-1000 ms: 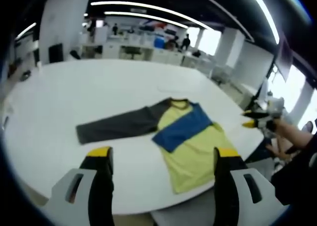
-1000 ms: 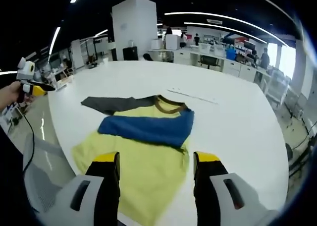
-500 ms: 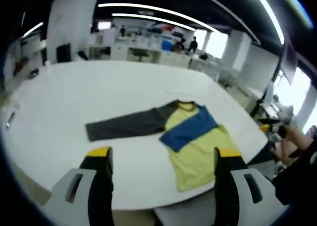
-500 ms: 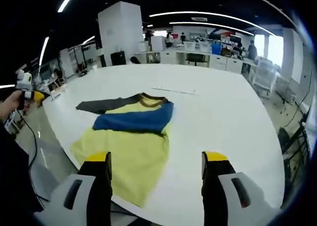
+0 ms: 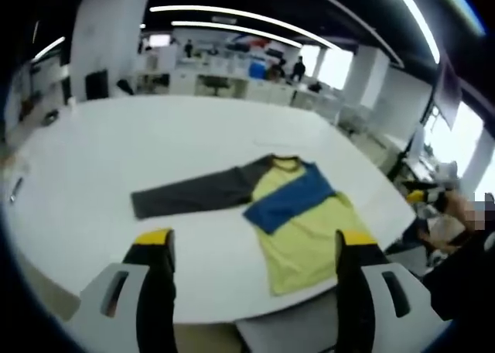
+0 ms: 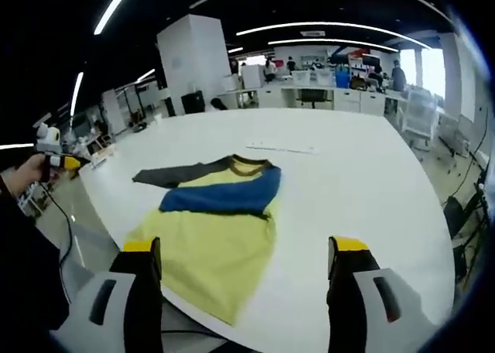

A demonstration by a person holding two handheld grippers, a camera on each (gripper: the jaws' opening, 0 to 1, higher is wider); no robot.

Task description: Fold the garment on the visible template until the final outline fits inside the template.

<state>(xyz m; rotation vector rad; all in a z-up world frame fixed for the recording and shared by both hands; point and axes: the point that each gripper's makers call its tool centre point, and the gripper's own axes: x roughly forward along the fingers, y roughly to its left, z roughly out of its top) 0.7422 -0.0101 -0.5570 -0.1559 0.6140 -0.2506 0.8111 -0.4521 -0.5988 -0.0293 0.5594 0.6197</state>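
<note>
shirt (image 5: 290,214) (grey sleeve (image 5: 189,193) spread), table (image 6: 363,175)

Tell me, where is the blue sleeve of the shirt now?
The blue sleeve lies folded across the yellow shirt body, just below the collar, on the white table; the grey sleeve stretches away from it.

Right gripper (image 6: 246,252): jaws wide apart, yellow tips, nothing between them
Garment (image 6: 209,225): yellow shirt flat on white table (image 6: 356,183), blue sleeve folded across chest, dark grey sleeve stretched out to the left
Left gripper (image 6: 66,162): at far left off the table edge, held in a hand (image 6: 27,171)
</note>
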